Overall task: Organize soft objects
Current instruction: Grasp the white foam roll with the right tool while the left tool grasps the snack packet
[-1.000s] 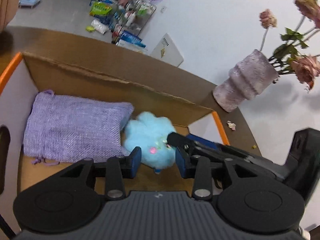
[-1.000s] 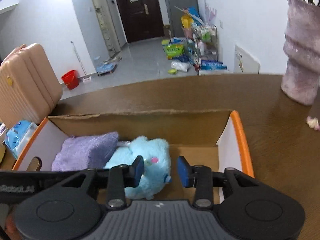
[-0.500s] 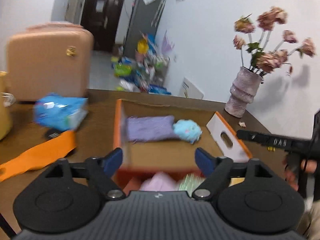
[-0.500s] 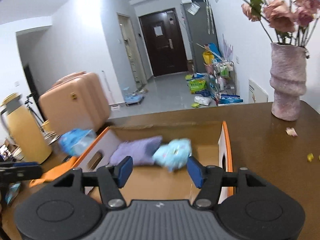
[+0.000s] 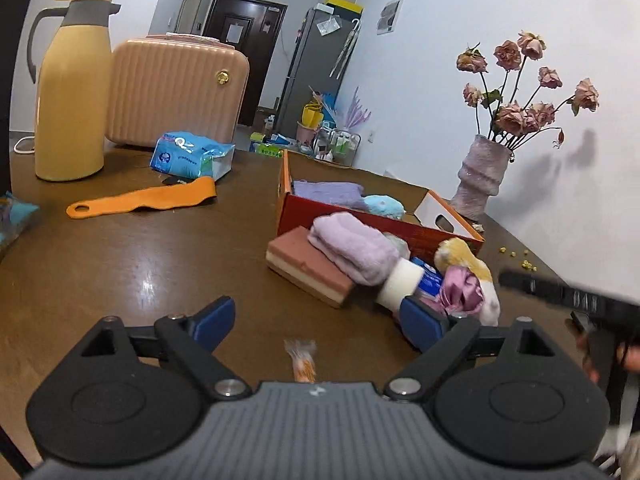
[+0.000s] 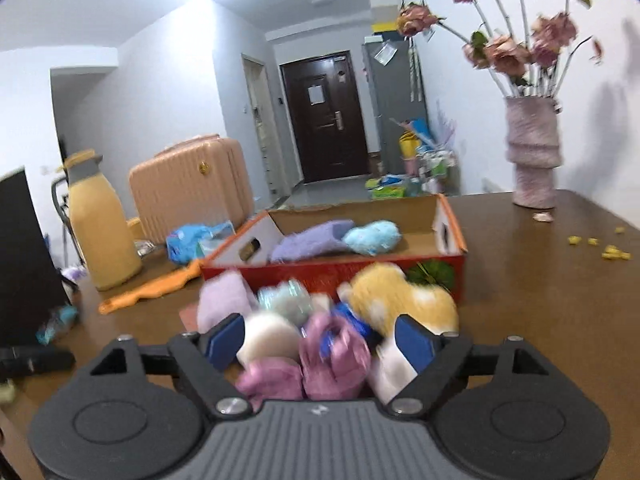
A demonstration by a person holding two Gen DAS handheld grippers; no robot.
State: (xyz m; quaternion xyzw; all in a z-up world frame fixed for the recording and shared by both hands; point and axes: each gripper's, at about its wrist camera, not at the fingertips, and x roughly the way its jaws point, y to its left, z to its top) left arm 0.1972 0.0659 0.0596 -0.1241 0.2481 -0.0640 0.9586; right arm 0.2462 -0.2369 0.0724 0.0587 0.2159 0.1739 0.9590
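Observation:
An orange cardboard box (image 5: pixel 372 222) (image 6: pixel 332 270) stands on the brown table and holds a purple pouch (image 5: pixel 328 192) (image 6: pixel 312 238) and a light blue plush (image 5: pixel 384 205) (image 6: pixel 372 236). In front of the box lies a pile: a lilac towel (image 5: pixel 352 248), a pink sponge block (image 5: pixel 304 270), a white roll (image 5: pixel 400 283), a pink satin piece (image 5: pixel 460 286) (image 6: pixel 336 356) and a yellow-white plush (image 5: pixel 464 258) (image 6: pixel 400 296). My left gripper (image 5: pixel 320 320) is open and empty over the table left of the pile. My right gripper (image 6: pixel 320 340) is open just above the pile.
A yellow thermos (image 5: pixel 72 88), a pink suitcase (image 5: pixel 176 92), a blue tissue pack (image 5: pixel 192 156) and an orange strap (image 5: pixel 144 202) are on the left. A vase of dried roses (image 5: pixel 484 184) (image 6: pixel 532 152) stands back right. A small wrapper (image 5: pixel 302 362) lies near me.
Both grippers pulled back out of the box and opened wide. The blue plush stayed in the box beside the purple pouch. The pile in front of the box came into view.

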